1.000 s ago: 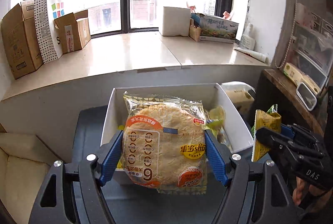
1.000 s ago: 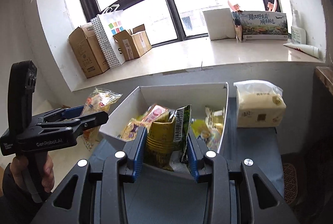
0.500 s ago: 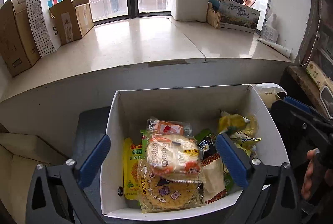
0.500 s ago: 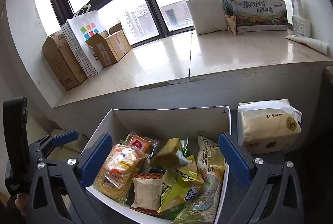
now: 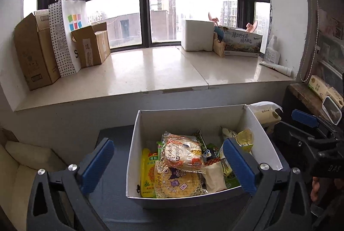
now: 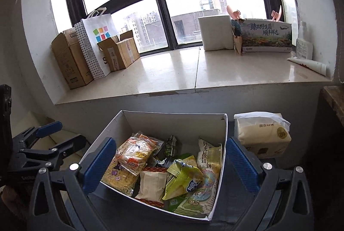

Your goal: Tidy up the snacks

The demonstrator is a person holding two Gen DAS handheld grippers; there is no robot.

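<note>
A white open box (image 5: 189, 119) (image 6: 172, 121) holds several snack packets. A round rice-cracker packet (image 5: 182, 153) (image 6: 134, 152) lies on top at the box's left, over a yellow packet with purple cartoon figures (image 5: 176, 181). A green-yellow packet (image 6: 182, 175) lies in the middle. My left gripper (image 5: 172, 166) is open wide and empty, above the box's near edge. My right gripper (image 6: 169, 166) is open wide and empty, over the box. Each gripper shows in the other's view: right gripper (image 5: 309, 136), left gripper (image 6: 40, 145).
The box stands on a dark surface (image 5: 111, 194) below a pale window ledge (image 5: 154, 69). A tissue pack (image 6: 262, 134) sits right of the box. Cardboard boxes (image 5: 36, 50), a paper bag (image 5: 66, 33) and a printed carton (image 5: 240, 43) stand on the ledge.
One second ago each gripper held a packet. Both opened and let the packets drop into the box. Both grippers have since drawn back and up.
</note>
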